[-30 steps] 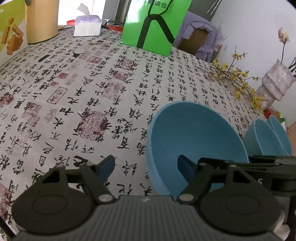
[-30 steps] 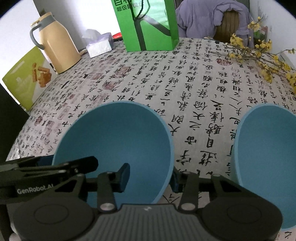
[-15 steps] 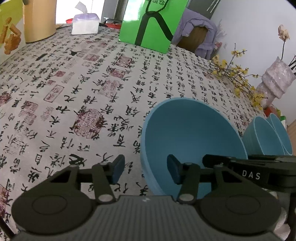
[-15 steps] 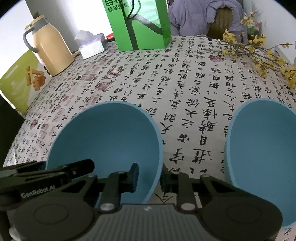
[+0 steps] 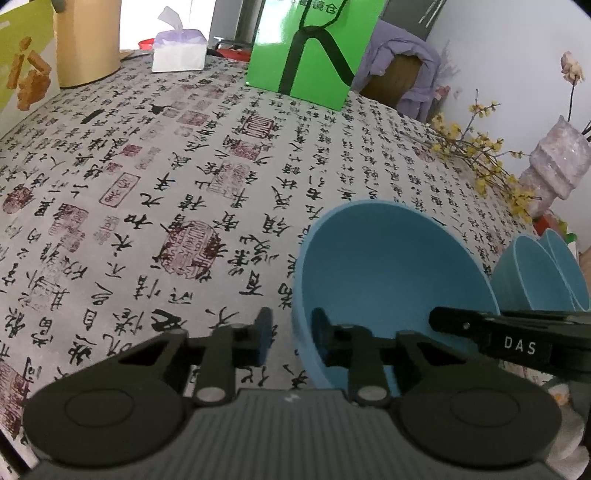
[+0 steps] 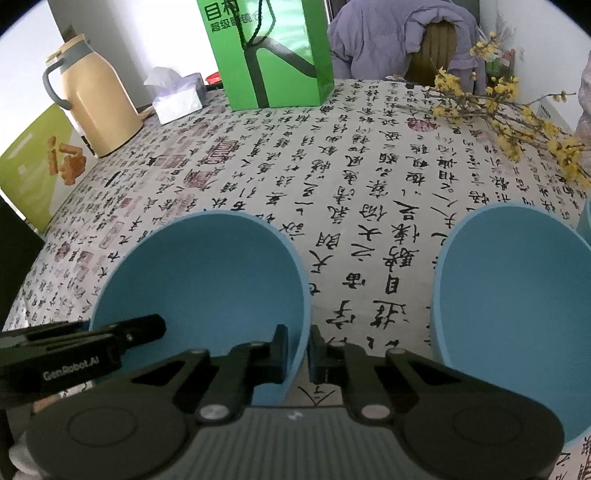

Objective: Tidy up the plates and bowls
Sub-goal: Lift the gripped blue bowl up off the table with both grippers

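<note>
Barely started — left claw was closing around the near bowl's rim, right claw clamped its opposite rim; other bowls sat unstacked near the surface's right edge.

In the left wrist view, the near rim of the big matte blue bowl is hidden behind the black left gripper, so whether its closing jaws already press the wall cannot be told. Behind it, two nested smaller blue bowls are partly covered by the other gripper's black body and by the frame's dark corner. The tan cylindrical jug is cut off at the top edge.

In the right wrist view, the second blue bowl runs off the right edge, and only a sliver of another blue rim shows there. The green carton's top is cropped. The chair under the lilac jacket is mostly covered.
</note>
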